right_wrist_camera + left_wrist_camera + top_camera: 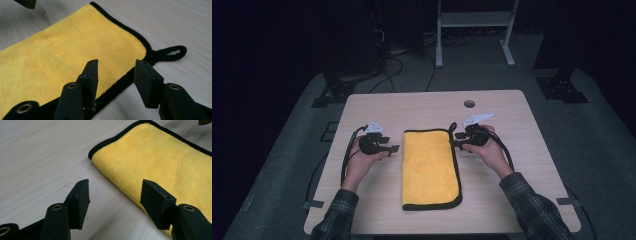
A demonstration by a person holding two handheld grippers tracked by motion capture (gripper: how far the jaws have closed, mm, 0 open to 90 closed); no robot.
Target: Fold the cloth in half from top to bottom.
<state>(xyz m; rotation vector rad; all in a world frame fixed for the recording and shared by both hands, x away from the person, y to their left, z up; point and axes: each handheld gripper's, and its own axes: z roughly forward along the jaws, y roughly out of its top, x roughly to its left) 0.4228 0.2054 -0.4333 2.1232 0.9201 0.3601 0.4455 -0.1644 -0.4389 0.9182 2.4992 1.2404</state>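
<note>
Just fluffy yellow towel [431, 169] (black-edged)

1. The person is wearing a dark plaid flannel shirt, with the sleeves [532, 205] reaching down to both wrists.
2. The left gripper [393, 148] is showing a black body topped by a pale grey three-cornered plate [374, 128].
3. The right gripper [455, 141] is looking the same: black, with its own grey plate [477, 119].
4. A black cable [346, 155] is trailing from the left gripper, and another [507, 152] from the right.
5. Each jaw is ending in a blocky, matte black pad [81, 200], with brass-coloured rivets [57, 207] sitting in the glossy black links behind.
</note>
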